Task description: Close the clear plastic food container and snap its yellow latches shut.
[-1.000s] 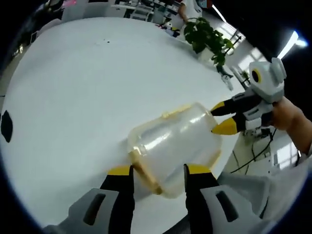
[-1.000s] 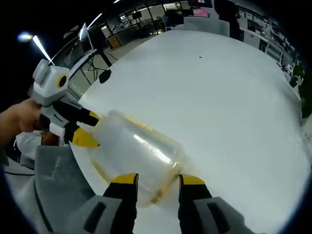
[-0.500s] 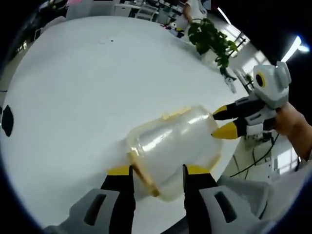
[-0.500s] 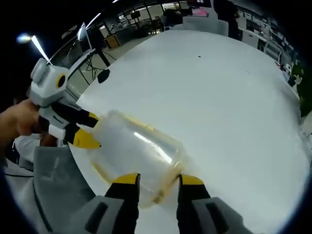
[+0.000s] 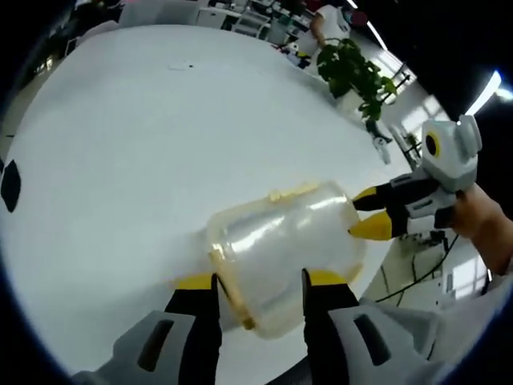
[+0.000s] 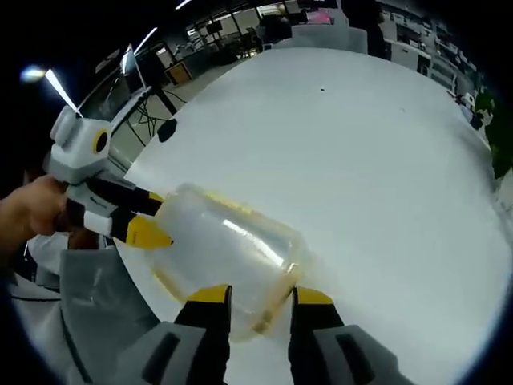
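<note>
The clear plastic container (image 5: pixel 280 241) lies on its side, held between both grippers over the white table (image 5: pixel 144 128). My left gripper (image 5: pixel 260 281) is shut across one end, where a yellow latch (image 5: pixel 232 285) runs along the rim. My right gripper (image 5: pixel 370 212) comes in from the right and grips the opposite end with its yellow-tipped jaws. In the right gripper view the container (image 6: pixel 228 245) sits between my right gripper (image 6: pixel 258 295) and the left gripper (image 6: pixel 156 215). A second yellow latch (image 5: pixel 288 191) shows on the upper side. I cannot tell whether the latches are snapped.
A potted plant (image 5: pixel 353 68) stands past the table's far right edge, with a person (image 5: pixel 325 16) behind it. A small black object (image 5: pixel 10 184) lies at the table's left edge. The table edge (image 6: pixel 136 273) runs under the container. A black stand (image 6: pixel 152 92) rises off the table.
Both grippers keep the same hold on the container. The views have shifted slightly, and the container has moved a little with the hands.
</note>
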Available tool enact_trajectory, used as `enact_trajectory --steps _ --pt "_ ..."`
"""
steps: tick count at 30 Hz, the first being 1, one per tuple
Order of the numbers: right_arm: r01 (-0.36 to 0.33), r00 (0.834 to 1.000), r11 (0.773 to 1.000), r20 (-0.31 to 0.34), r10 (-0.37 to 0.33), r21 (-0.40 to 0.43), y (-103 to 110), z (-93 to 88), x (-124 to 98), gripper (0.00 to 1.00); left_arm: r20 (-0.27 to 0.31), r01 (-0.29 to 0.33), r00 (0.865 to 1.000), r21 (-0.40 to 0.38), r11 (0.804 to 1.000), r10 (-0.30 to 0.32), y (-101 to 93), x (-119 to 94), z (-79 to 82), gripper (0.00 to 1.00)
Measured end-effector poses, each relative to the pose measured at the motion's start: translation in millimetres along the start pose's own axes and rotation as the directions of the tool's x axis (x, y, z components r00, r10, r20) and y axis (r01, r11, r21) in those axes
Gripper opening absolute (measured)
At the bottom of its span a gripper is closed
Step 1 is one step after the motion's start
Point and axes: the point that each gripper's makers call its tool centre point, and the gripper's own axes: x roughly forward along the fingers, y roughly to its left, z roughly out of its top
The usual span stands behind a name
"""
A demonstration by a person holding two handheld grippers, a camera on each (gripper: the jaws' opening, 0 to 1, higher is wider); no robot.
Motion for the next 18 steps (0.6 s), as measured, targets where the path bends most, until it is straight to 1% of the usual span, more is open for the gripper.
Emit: enact_trajectory --steps 2,7,8,9,10,11,14,16,17,18 --pt "0.001 1.0 1.0 0.005 -0.001 -0.005 1 -0.4 0 0.26 0.002 -0.002 1.0 0.003 1.0 0.002 -0.2 0 0.1 0.38" --pt "-0.022 0.999 1.0 0.027 0.022 -0.001 1 -0.2 -2 0.28 0.015 0.017 1.0 -0.018 1.0 -0.017 2.7 0 0.4 0.39" --pt "-0.025 0.999 0.999 0.036 0.027 -0.038 1 1.0 -1 0.28 0.019 0.02 1.0 -0.016 1.0 -0.02 1.9 -1 -0.1 0.4" --pt "-0.02 0.999 0.999 0.04 0.022 -0.048 2 1.1 -2 0.29 0.024 0.024 0.999 -0.01 1.0 -0.024 1.8 -1 -0.5 0.4" --pt "-0.009 0.999 0.994 0.048 0.014 -0.11 1 3.1 -3 0.29 0.032 0.026 0.999 0.0 1.0 -0.026 1.9 -1 -0.1 0.4" --pt "0.003 0.999 0.989 0.049 0.004 -0.146 0 3.6 -4 0.27 0.044 0.025 0.999 0.037 0.999 -0.026 2.5 -2 2.2 0.4" --pt "0.014 0.999 0.987 0.044 -0.007 -0.159 -2 3.1 -10 0.2 0.07 0.019 0.997 0.063 0.998 -0.024 3.0 -7 4.4 0.38" --pt "0.008 0.999 0.982 0.032 -0.002 -0.189 -3 2.1 -12 0.23 0.079 0.028 0.996 0.079 0.996 -0.034 4.7 -10 6.2 0.4" --pt "0.016 0.999 0.971 0.032 -0.009 -0.238 -5 2.7 -13 0.27 0.076 0.028 0.996 0.083 0.996 -0.035 5.1 -11 6.0 0.41" --pt "0.031 0.999 0.947 0.041 -0.018 -0.321 -6 4.7 -14 0.29 0.08 0.021 0.996 0.108 0.994 -0.03 7.3 -13 7.5 0.41"
